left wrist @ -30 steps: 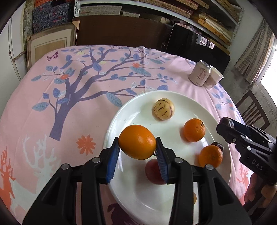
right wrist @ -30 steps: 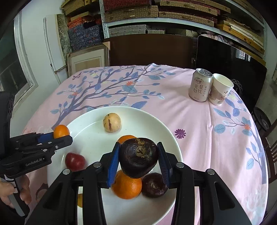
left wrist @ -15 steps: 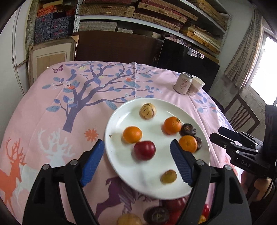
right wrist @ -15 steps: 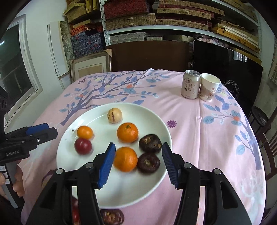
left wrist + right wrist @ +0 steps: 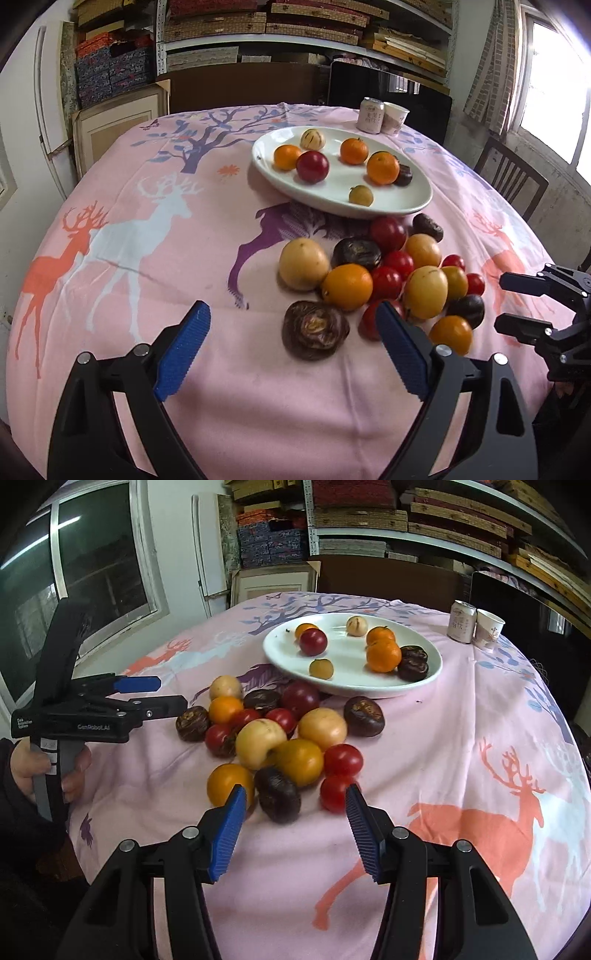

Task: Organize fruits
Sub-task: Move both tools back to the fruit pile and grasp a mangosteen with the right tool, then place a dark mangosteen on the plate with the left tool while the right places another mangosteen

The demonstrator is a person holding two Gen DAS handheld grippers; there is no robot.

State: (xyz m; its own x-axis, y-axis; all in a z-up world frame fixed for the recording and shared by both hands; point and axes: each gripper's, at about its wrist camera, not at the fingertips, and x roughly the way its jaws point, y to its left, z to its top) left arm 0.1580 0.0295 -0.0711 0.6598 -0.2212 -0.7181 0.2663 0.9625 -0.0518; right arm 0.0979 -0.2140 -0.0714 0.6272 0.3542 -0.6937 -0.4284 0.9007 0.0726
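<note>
— Fruits, where do they sit from where you hold the tools?

— Fruits lie in two lots. A loose pile (image 5: 388, 273) rests on the pink tablecloth (image 5: 147, 258) of the table, right of centre in my left view, and a white plate (image 5: 406, 199) sits just beyond it, higher in the frame, touching none of the pile that I can tell.

— What is on the plate?

— Oranges, a red fruit (image 5: 312, 167), a pale striped one (image 5: 312, 139), a small yellowish one (image 5: 361, 195) and dark fruits at its right rim.

— And your left hand-held gripper?

— My left hand-held gripper (image 5: 291, 350) hangs at the bottom of its frame, its blue pads (image 5: 183, 350) far apart and the jaws opening wider. Nothing is pressed between them; a dark wrinkled fruit (image 5: 315, 329) lies on the cloth beyond, in the gap as the camera sees it, untouched.

— The right one?

— My right hand-held gripper (image 5: 293, 812) is low in its own frame, jaws parted and empty. A dark fruit (image 5: 277, 794) and a red one (image 5: 335, 793) lie just past the tips, an orange (image 5: 229, 784) by the left pad. Whether that pad touches the orange I cannot tell.

— Anything else?

— A can (image 5: 461, 622) and a paper cup (image 5: 487, 627) stand side by side at the far edge, upper right. In the right view my own hand (image 5: 44, 768) grips the left tool's handle at the left edge.
</note>
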